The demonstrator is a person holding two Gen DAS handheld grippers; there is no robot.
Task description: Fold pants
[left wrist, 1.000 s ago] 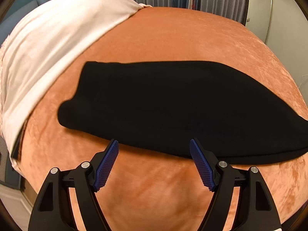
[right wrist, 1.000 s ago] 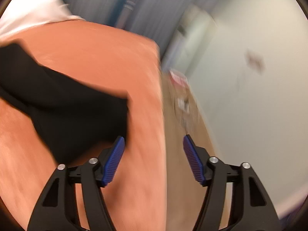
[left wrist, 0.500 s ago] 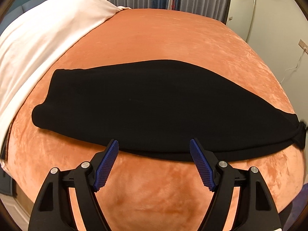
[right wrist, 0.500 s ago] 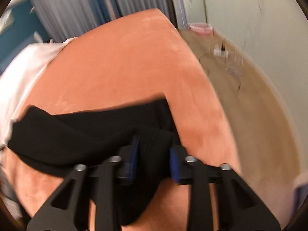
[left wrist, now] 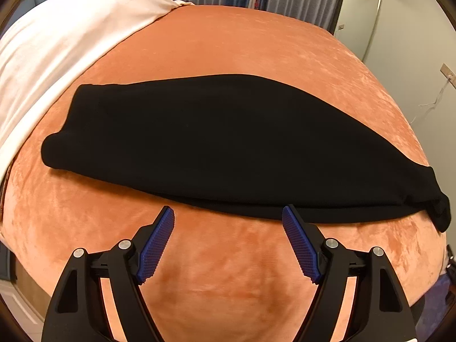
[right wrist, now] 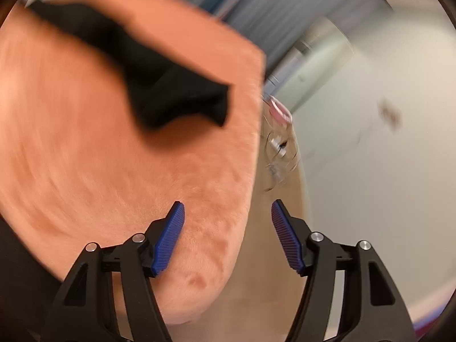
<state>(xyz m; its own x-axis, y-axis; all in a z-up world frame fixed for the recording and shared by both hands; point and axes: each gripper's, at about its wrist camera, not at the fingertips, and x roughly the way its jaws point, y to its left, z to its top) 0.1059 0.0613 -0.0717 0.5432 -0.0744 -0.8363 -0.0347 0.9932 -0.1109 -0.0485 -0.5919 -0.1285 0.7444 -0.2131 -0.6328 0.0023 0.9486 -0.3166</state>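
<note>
Left tool [left wrist: 228, 213] is spread wide with nothing in it, hovering just short of the near edge of the black pants [left wrist: 216, 142]. Right tool [right wrist: 228, 208] is opening up, also nothing between its pads, over the corner of the orange bed [right wrist: 85, 142]. Pants lie flat in a long strip across the bed, one end bunched near the right edge. White sheet [left wrist: 57, 42] sits at the far left.

Black angular hand-held gripper [left wrist: 228, 213] frames, ribbed blue pads [left wrist: 156, 249], silver screw heads, apparently identical on both.
</note>
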